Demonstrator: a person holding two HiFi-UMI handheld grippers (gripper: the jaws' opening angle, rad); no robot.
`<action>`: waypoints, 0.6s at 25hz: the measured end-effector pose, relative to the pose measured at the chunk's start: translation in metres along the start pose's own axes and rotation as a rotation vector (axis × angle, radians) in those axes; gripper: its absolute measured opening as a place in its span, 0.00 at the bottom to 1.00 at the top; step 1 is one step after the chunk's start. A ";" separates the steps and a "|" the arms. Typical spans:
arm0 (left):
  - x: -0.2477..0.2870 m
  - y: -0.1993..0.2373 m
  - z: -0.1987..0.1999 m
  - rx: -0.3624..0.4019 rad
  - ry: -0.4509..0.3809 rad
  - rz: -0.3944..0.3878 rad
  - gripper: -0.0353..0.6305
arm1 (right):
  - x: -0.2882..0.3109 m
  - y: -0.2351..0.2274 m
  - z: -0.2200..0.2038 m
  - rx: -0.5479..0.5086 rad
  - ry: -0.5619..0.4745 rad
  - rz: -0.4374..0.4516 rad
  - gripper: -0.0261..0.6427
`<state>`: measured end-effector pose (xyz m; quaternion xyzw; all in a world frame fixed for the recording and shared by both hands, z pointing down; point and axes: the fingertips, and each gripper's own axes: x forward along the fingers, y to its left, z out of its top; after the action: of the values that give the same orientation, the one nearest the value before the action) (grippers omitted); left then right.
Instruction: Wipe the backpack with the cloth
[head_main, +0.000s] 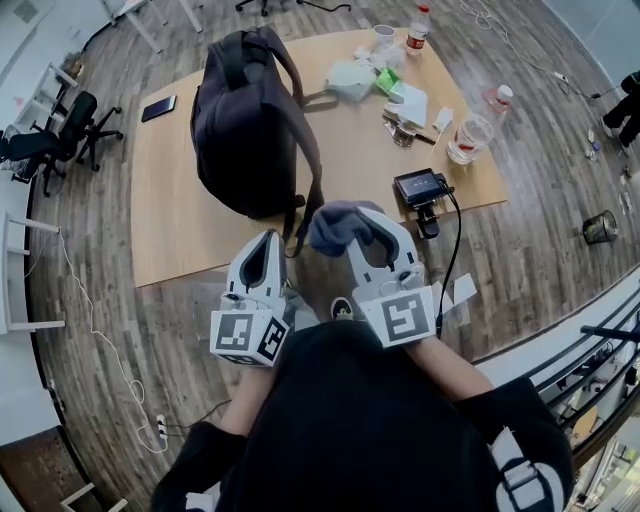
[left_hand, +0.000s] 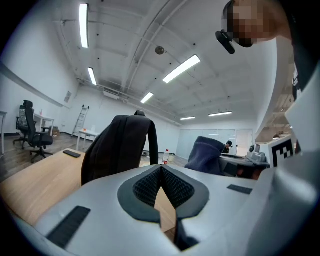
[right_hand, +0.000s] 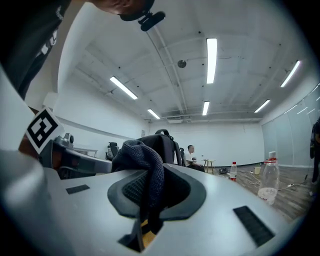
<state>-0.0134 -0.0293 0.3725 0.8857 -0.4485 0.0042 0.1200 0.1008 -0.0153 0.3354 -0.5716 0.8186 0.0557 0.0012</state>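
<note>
A dark backpack (head_main: 250, 120) stands upright on the wooden table (head_main: 170, 215), its straps hanging toward the near edge; it also shows as the backpack (left_hand: 117, 147) ahead of the left jaws and the backpack (right_hand: 162, 145) behind the cloth. My right gripper (head_main: 352, 222) is shut on a dark blue-grey cloth (head_main: 338, 224), which bunches above the jaws as the cloth (right_hand: 145, 165) and shows at the right as the cloth (left_hand: 207, 155). My left gripper (head_main: 270, 240) is shut on nothing, beside the right one at the table's near edge, just short of the backpack.
On the table lie a phone (head_main: 159, 107) at the far left, a small camera with cable (head_main: 420, 188), a plastic cup (head_main: 468, 138), bottles (head_main: 417, 30) and crumpled wrappers at the far right. Office chairs (head_main: 55, 140) stand left of the table.
</note>
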 end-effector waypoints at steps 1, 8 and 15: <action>-0.002 -0.005 -0.005 0.004 0.003 -0.001 0.08 | -0.007 0.002 -0.008 0.001 0.015 0.002 0.11; -0.013 -0.022 -0.029 -0.007 0.047 -0.013 0.08 | -0.034 0.010 -0.041 0.063 0.100 0.031 0.11; -0.008 -0.032 -0.027 0.002 0.046 -0.065 0.08 | -0.039 0.009 -0.046 0.078 0.116 0.015 0.11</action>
<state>0.0103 0.0007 0.3908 0.8995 -0.4167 0.0212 0.1294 0.1086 0.0201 0.3842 -0.5672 0.8232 -0.0095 -0.0244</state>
